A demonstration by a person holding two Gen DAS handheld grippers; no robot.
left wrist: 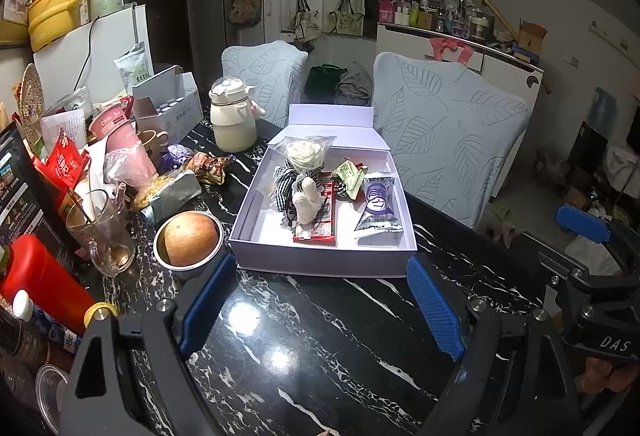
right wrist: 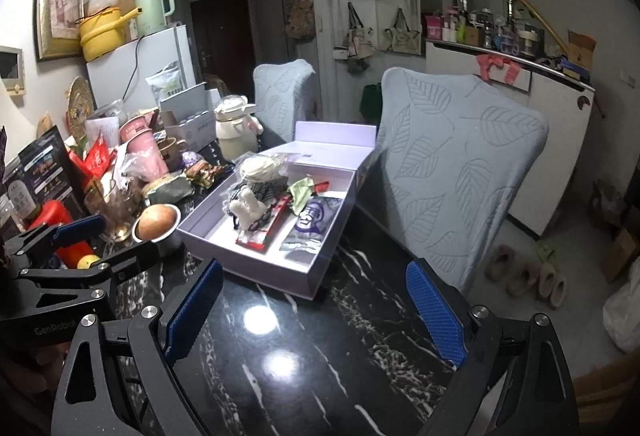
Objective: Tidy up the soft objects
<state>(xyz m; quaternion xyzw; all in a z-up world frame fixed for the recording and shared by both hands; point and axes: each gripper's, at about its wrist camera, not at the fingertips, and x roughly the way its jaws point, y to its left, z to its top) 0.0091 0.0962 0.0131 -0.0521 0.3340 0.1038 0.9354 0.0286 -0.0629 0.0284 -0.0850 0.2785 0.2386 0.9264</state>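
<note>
An open pale lilac box stands on the black marble table. Inside lie a white plush toy, a checked fabric piece, a bagged white soft item, a red packet, a green packet and a purple-white packet. My left gripper is open and empty, just in front of the box. My right gripper is open and empty, in front of the box's near corner. The left gripper also shows at the left of the right wrist view.
A metal cup holding an apple stands left of the box. A glass mug, a red bottle, snack bags and a cream kettle crowd the table's left. Two leaf-patterned chairs stand behind.
</note>
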